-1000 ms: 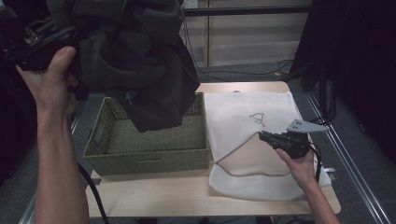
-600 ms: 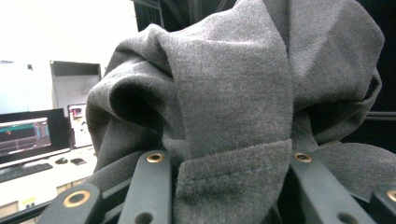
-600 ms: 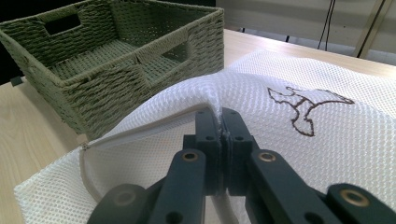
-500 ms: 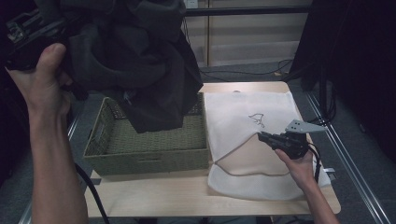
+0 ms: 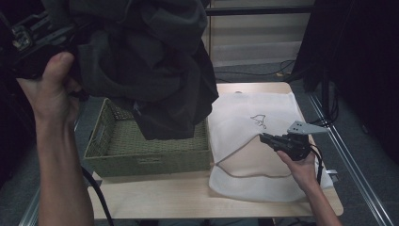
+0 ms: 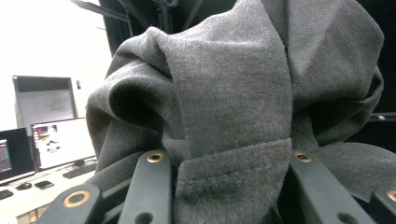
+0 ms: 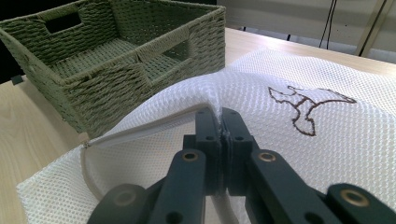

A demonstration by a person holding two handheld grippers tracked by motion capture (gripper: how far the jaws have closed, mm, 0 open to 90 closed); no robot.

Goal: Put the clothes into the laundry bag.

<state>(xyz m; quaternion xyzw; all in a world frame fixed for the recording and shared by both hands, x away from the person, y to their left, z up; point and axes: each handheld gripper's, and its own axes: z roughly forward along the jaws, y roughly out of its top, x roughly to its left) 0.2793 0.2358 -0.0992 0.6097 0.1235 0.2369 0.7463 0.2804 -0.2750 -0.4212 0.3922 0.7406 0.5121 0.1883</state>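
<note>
Garment [image 5: 146, 70] hangs over basket [image 5: 141, 155]; bag mouth [image 5: 249, 160] open.

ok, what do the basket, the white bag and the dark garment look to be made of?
Basket: woven fibre cord, matte olive green; plaited strands show. White bag: synthetic-looking mesh, fine open holes, zip edge. Dark garment: soft grey woven cloth, probably cotton blend; faint diagonal weave and stitched hem.

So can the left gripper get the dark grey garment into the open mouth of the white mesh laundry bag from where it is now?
Probably yes. The right gripper holds the white mesh laundry bag open, and the green woven basket sits below the dark grey garment.
</note>
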